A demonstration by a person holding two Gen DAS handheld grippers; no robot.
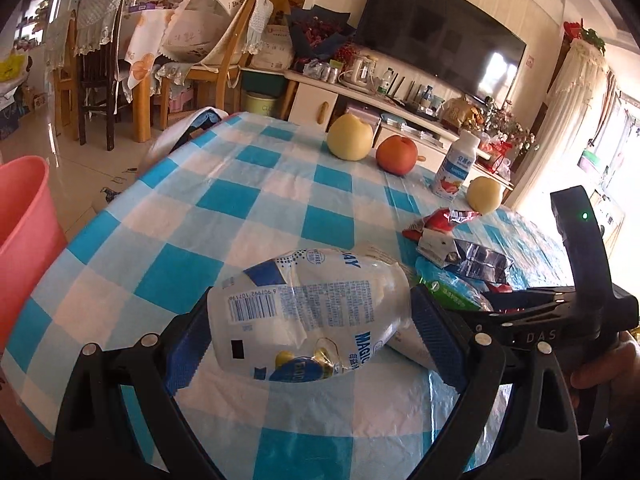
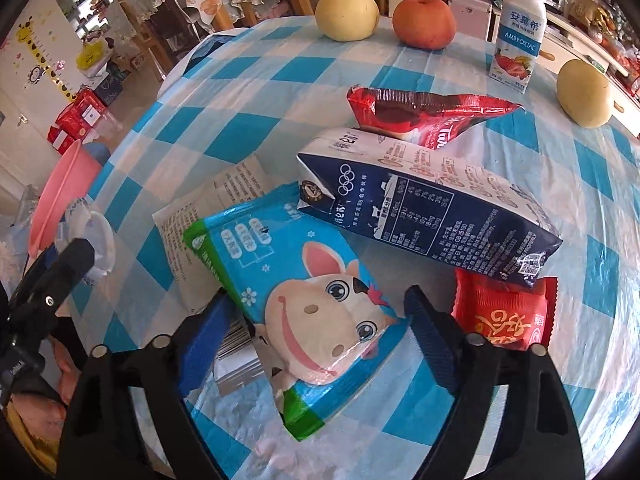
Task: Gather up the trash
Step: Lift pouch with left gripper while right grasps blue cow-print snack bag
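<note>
Crumpled clear plastic bottle [image 1: 308, 312], blue-and-white label with barcode, clamped sideways in the left tool [image 1: 310, 334] above the checked counter [image 1: 224, 200]. Blue milk pouch [image 2: 304, 312] with a cartoon cow lying between the spread pads of the right tool [image 2: 316, 320]; left pad beside its edge, right pad apart, no grip seen. Behind it a navy carton [image 2: 432, 216] and red wrappers [image 2: 424, 116]. Paper sheet [image 2: 208, 216] partly hidden under the pouch. Pink bin [image 1: 24, 240] cut off at the left edge, contents out of sight.
</note>
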